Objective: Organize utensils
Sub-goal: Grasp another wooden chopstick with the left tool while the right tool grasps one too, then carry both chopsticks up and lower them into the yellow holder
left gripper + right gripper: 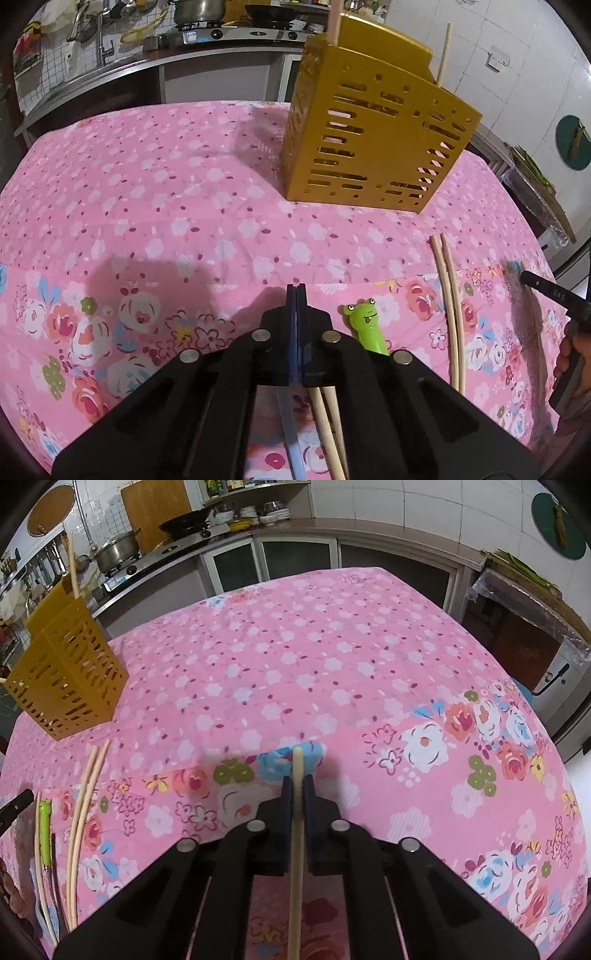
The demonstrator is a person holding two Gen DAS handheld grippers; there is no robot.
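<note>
Clamping one chopstick (297, 812) in our right gripper (297, 782); our left gripper (296, 295) pressed closed, empty, near the yellow holder (369, 144); loose chopsticks (448, 295) nearby.

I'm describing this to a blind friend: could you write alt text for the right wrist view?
The right gripper is shut on a pale wooden chopstick above a pink floral tablecloth. At far left stands a yellow slotted utensil holder, with two loose chopsticks and a green frog-topped utensil lying before it.
</note>
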